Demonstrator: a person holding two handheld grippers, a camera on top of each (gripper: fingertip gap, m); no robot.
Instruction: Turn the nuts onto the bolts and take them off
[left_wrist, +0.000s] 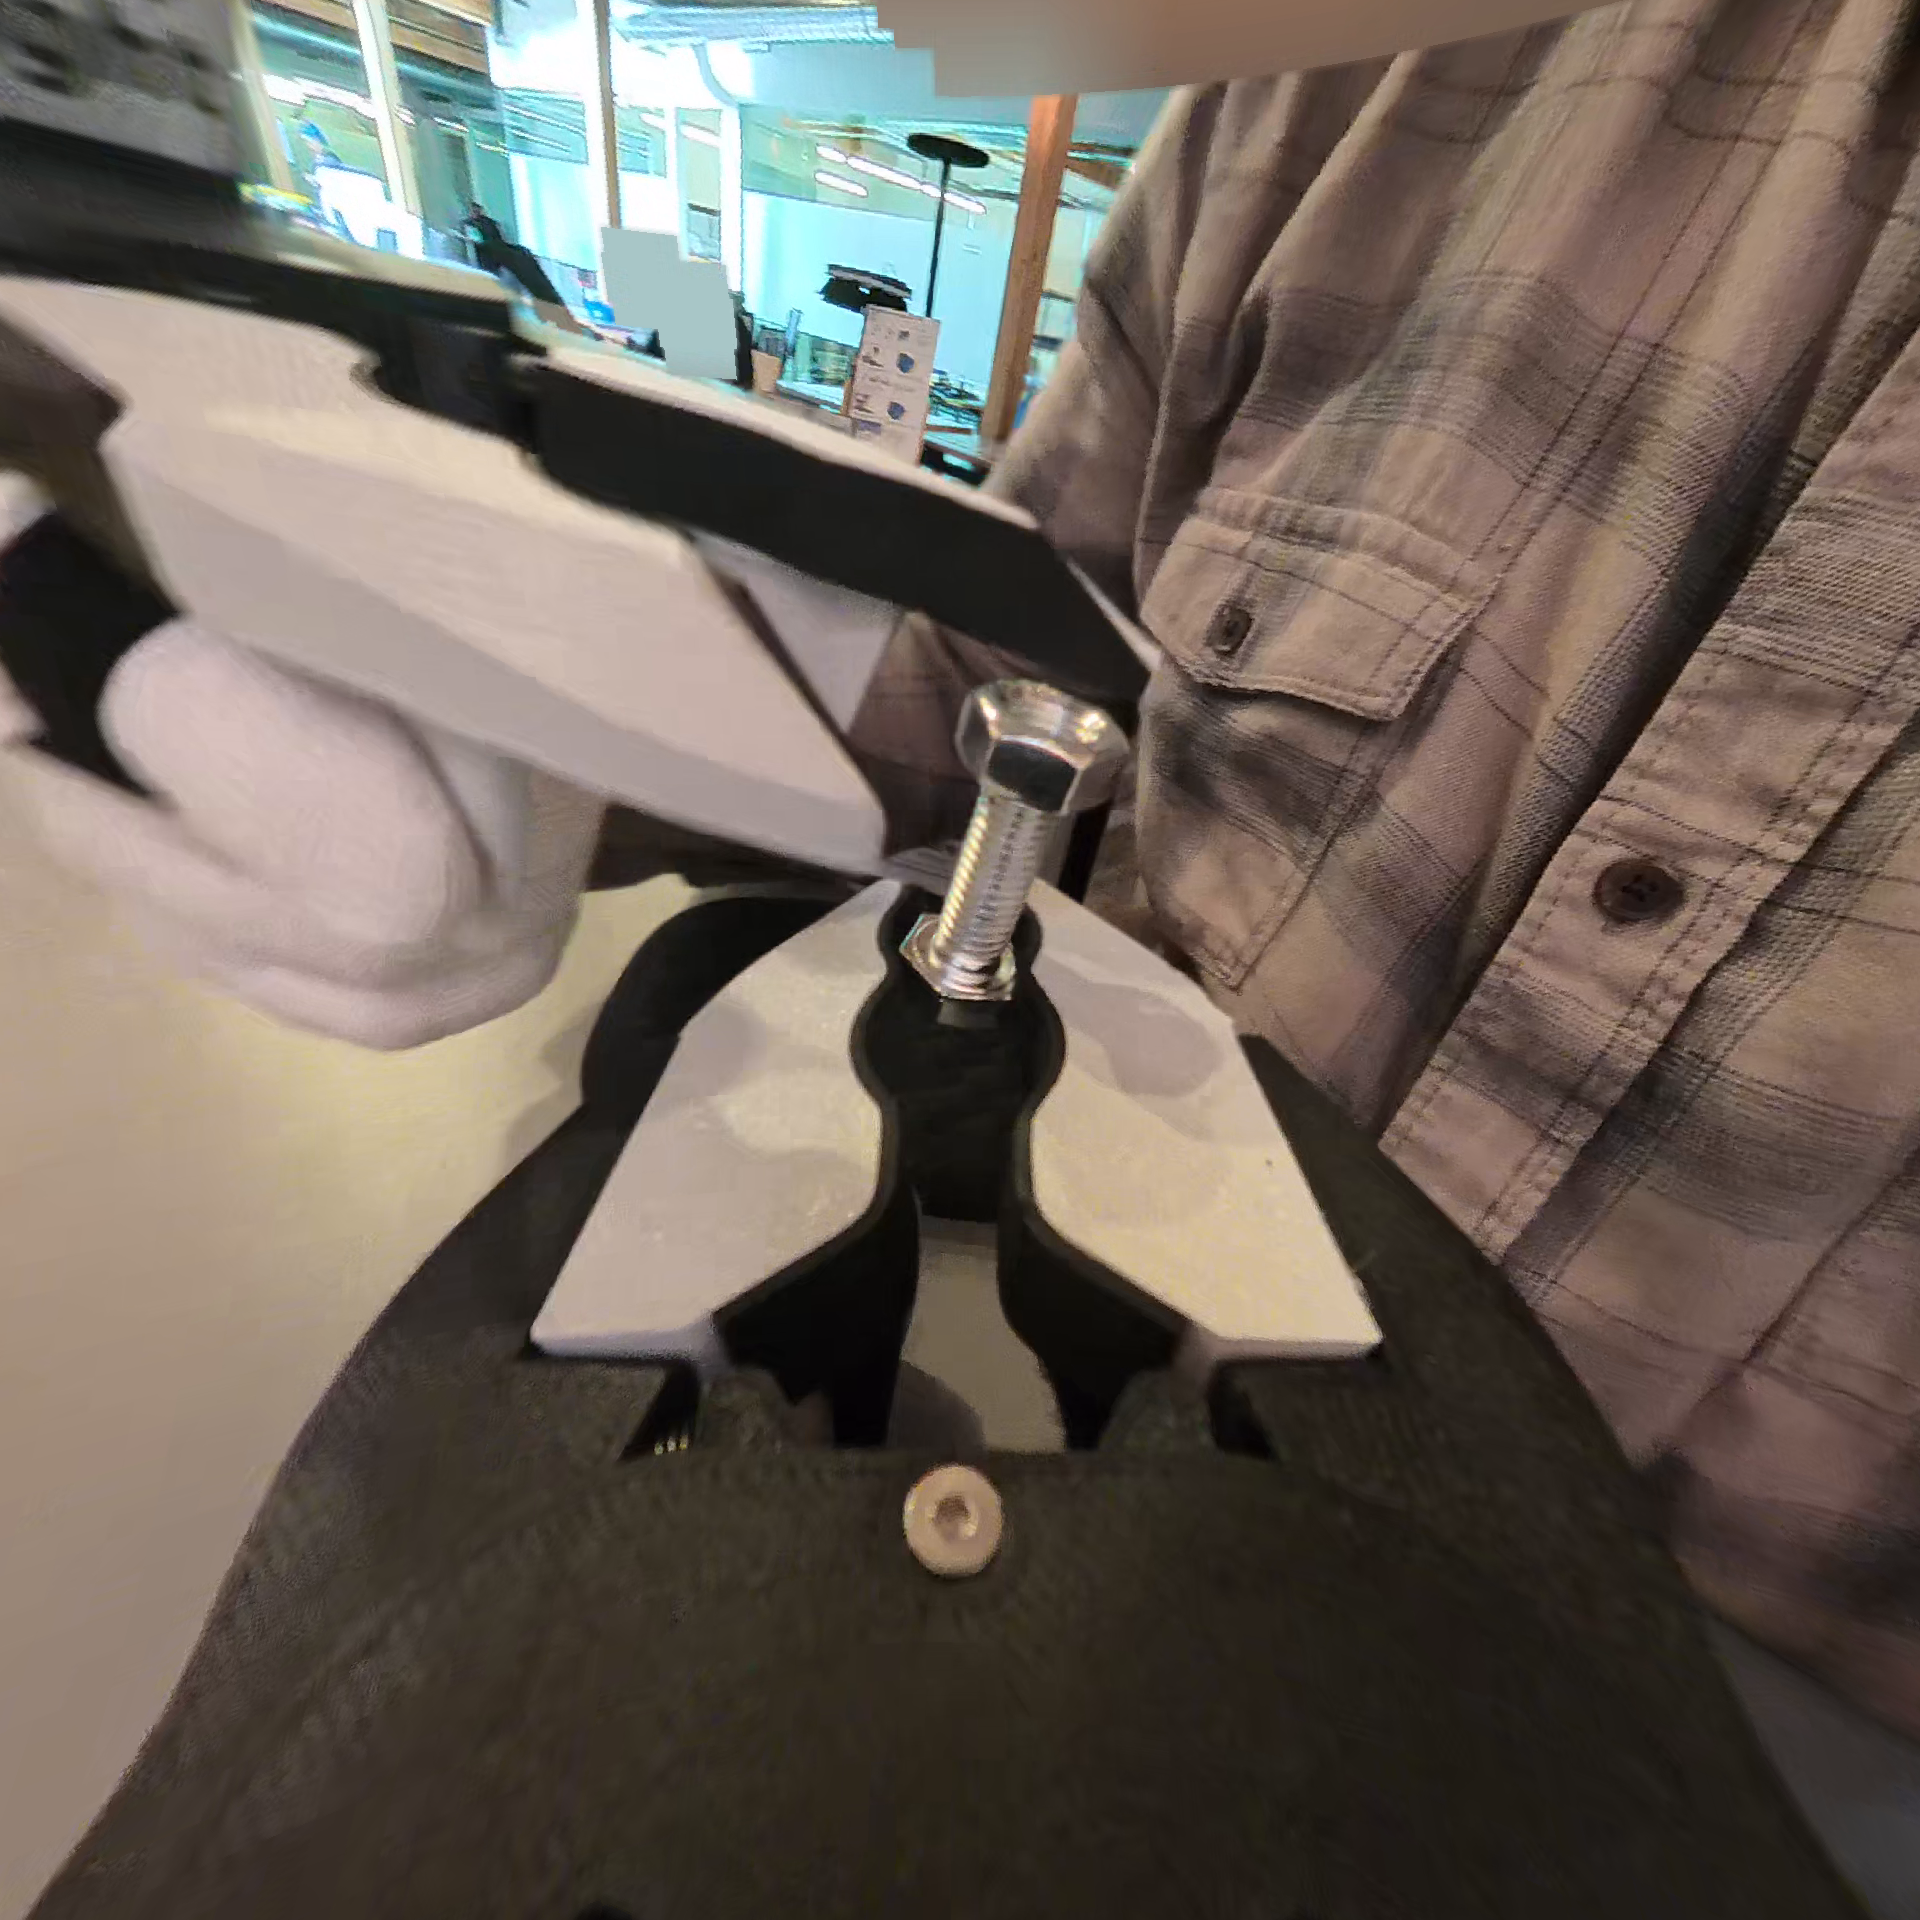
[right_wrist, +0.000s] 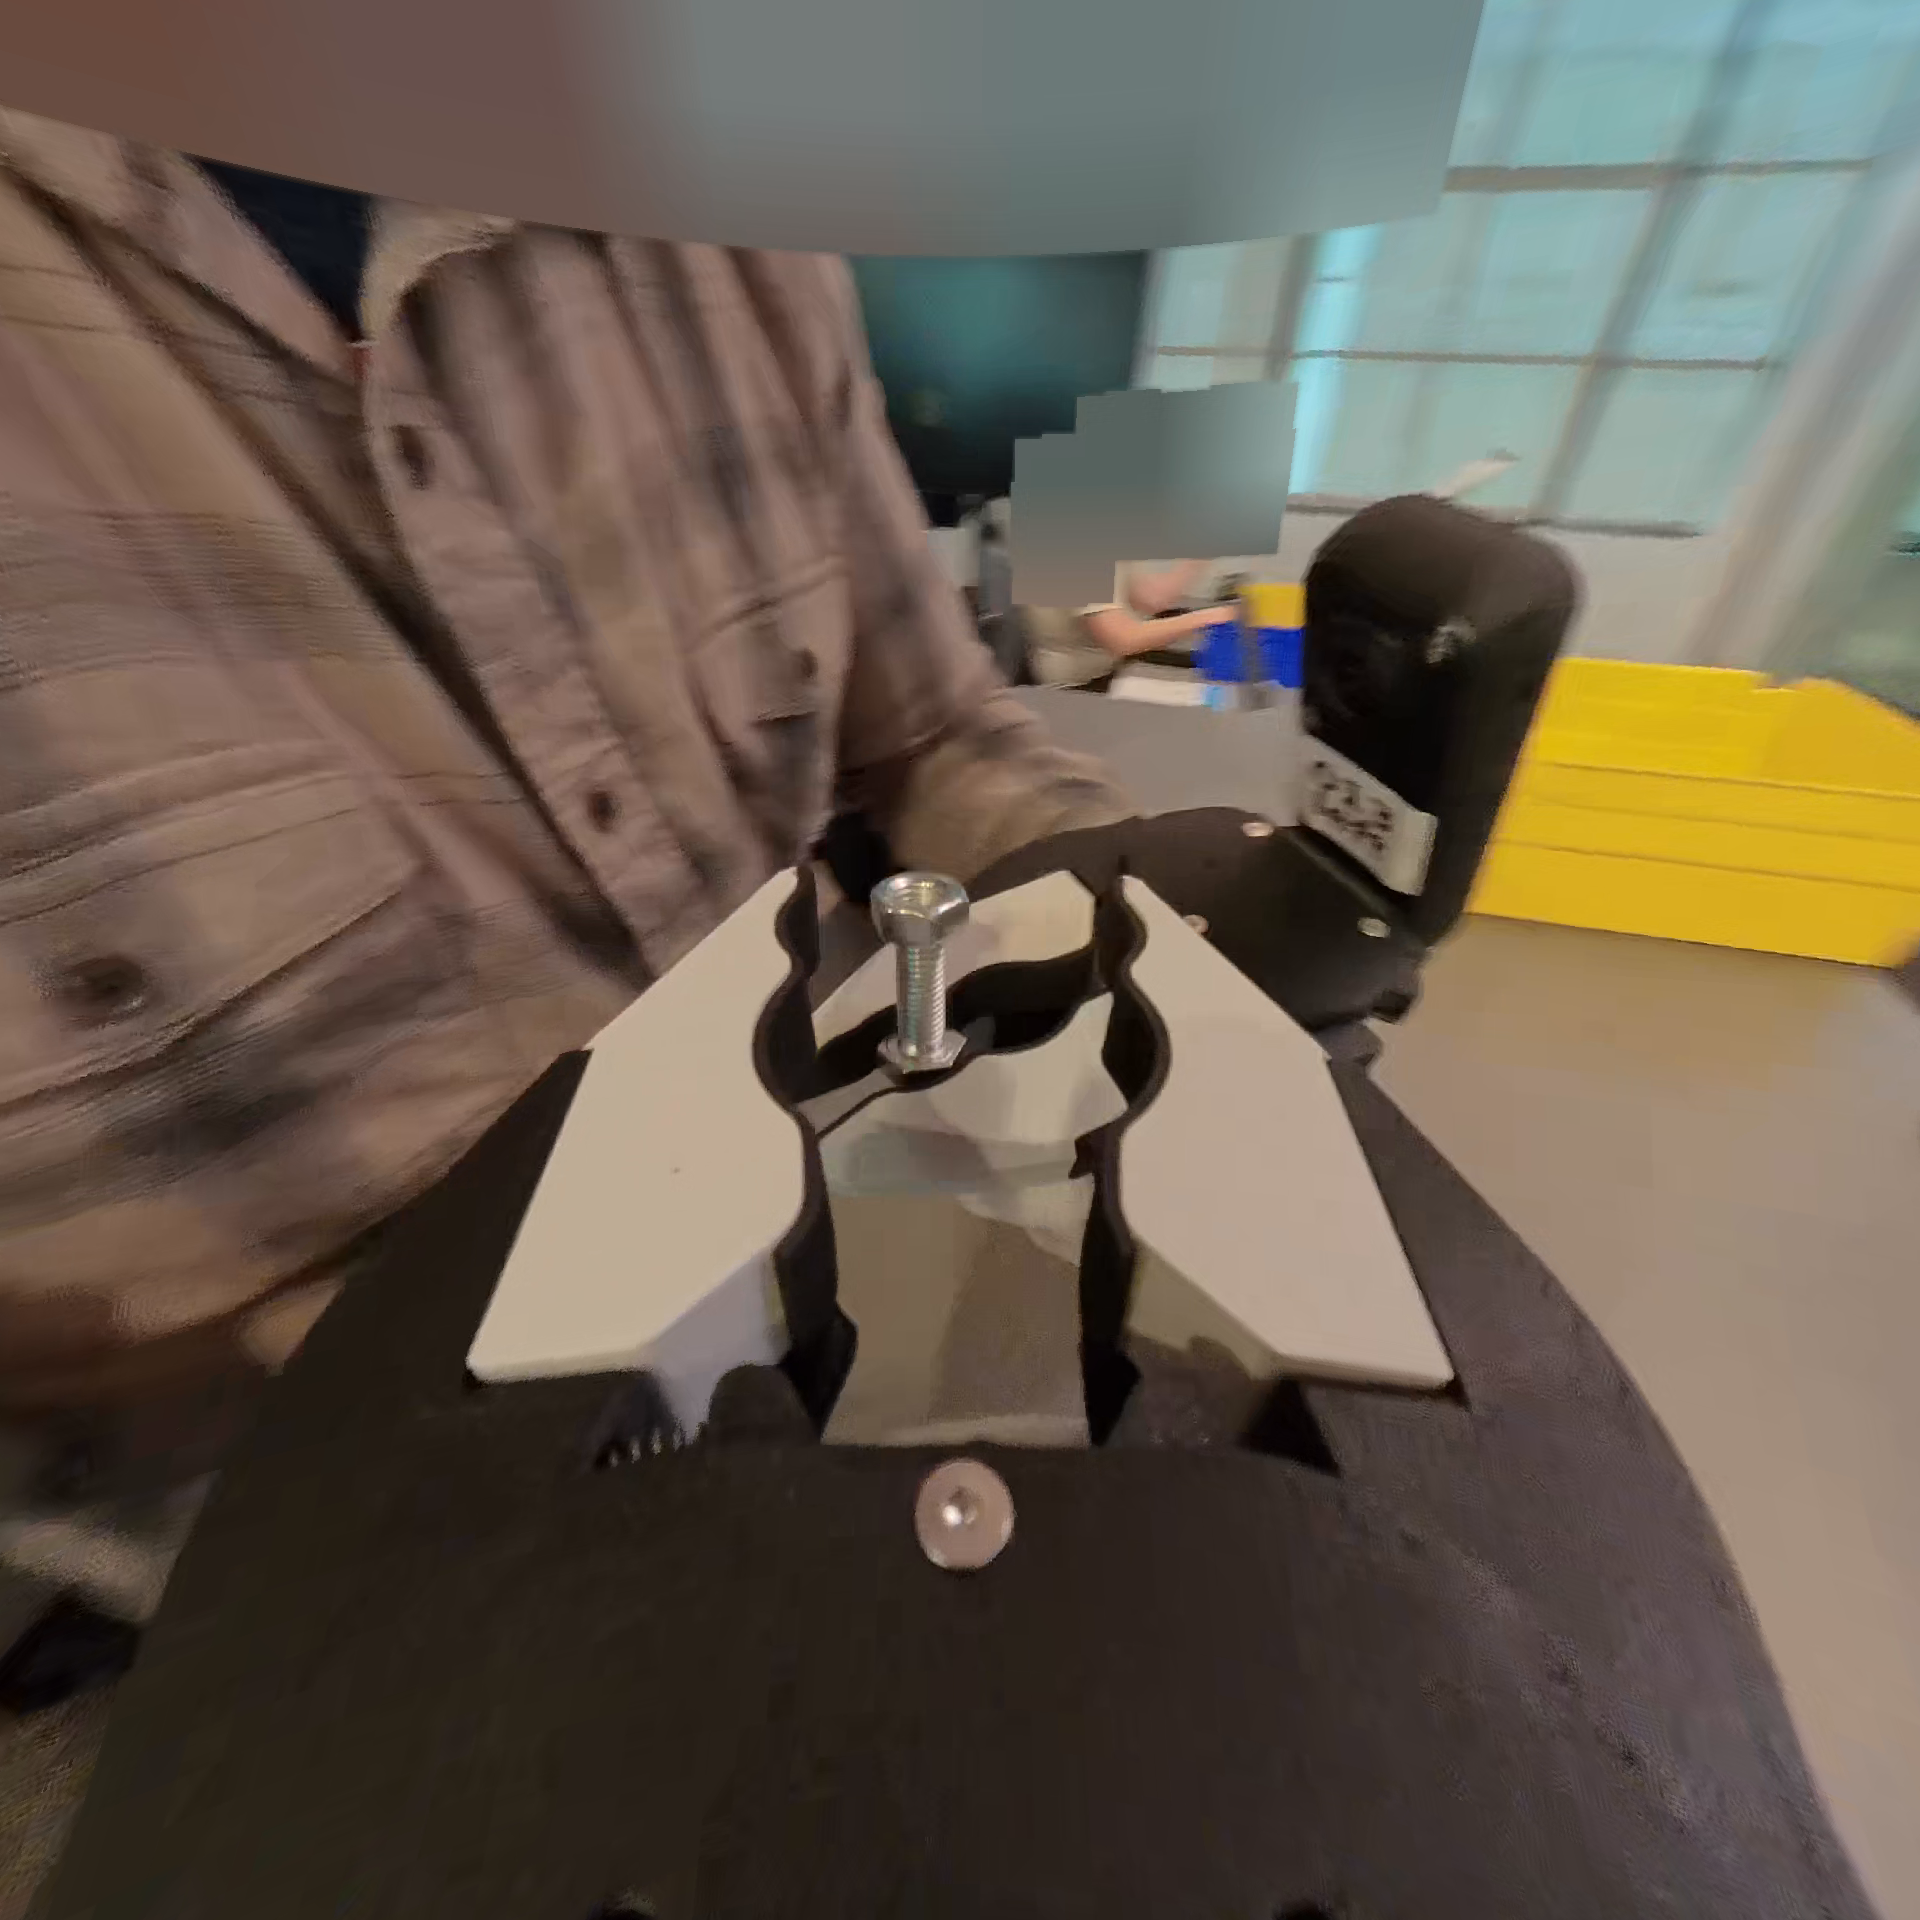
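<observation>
Left gripper (left_wrist: 961, 961) jaws closed on nut (left_wrist: 961, 971) at their tips, bolt (left_wrist: 1013, 831) threaded in it, standing head up; right gripper (right_wrist: 951, 977) jaws apart, flanking the bolt without contact; plaid shirt (left_wrist: 1507, 623) close behind; yellow bins (right_wrist: 1704, 810) far off.

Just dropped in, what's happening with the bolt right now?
A person in a plaid shirt holds both grippers up at chest height. The left gripper is shut on the silver hex nut, with the shiny hex-head steel bolt standing up out of it, head on top. The right gripper is open, its fingers on either side of the bolt without clamping it.
</observation>
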